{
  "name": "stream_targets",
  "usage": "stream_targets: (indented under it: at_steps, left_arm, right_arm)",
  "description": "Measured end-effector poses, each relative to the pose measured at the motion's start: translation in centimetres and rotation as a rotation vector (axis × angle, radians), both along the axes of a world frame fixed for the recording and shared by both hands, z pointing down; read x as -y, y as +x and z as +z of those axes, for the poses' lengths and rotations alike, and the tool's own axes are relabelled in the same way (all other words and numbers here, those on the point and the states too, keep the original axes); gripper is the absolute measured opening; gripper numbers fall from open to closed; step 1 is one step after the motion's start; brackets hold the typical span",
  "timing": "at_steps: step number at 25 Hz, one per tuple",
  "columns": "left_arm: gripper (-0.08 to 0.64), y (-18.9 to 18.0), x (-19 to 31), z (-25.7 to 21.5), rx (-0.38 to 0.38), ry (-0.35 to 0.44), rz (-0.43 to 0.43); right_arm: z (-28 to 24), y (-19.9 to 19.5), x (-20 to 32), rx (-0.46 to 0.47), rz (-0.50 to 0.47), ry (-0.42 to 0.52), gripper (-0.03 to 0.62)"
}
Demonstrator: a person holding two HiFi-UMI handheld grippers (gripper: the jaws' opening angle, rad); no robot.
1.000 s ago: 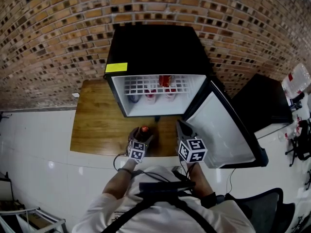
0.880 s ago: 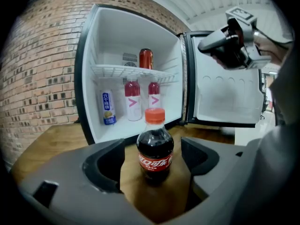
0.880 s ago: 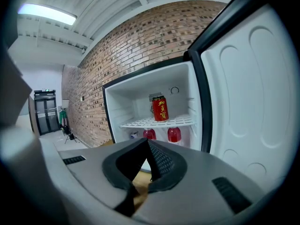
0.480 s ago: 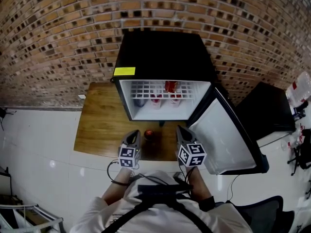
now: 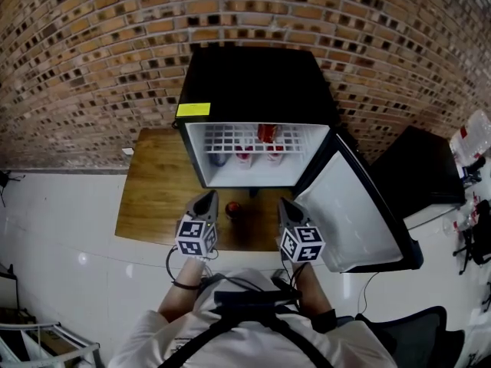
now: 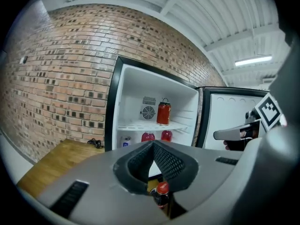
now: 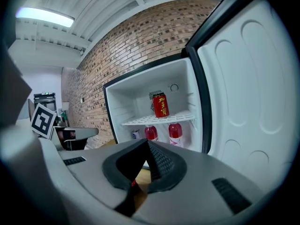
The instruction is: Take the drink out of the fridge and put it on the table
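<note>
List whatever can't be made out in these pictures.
- Bottle on the table: body hidden behind the left gripper in its view; label too small in the head view.
- Lower-shelf bottles: bases hidden behind the right gripper in its view.
- Small blue-labelled item beside them: too small to identify in any view.

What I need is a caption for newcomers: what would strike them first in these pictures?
The black fridge on the wooden table, its door swung wide to the right, with a red can on its wire shelf. Next, the red-capped bottle standing on the table between the left hand-held gripper and the right hand-held gripper.
</note>
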State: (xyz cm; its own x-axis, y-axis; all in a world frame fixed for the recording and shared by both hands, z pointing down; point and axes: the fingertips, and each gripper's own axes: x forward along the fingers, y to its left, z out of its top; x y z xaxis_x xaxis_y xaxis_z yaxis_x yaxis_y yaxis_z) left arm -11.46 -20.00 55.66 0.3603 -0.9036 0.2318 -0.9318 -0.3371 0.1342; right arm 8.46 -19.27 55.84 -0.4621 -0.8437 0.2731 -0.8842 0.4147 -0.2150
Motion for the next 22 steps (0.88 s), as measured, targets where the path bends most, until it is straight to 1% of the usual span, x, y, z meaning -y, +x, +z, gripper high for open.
stream_targets:
  at_steps: [8, 16, 22]
  left_arm:
    - [0.008, 0.39, -0.07, -0.59, -0.011, 0.006, 0.007]
    - [0.008, 0.01, 0.13, -0.37, 0.011, -0.003, -0.003]
    - [0.008, 0.01, 0.33, -0.07, -0.007, -0.017, -0.005]
  right_arm:
    - [-0.06, 0.04, -0.14, 0.002, -0.001, 0.001, 0.012]
    - [-0.35, -0.21, 0.15, -0.001, -0.005, 0.009, 0.012]
    - [-0.37, -0.02, 0.22, -0.003, -0.003, 0.007, 0.013]
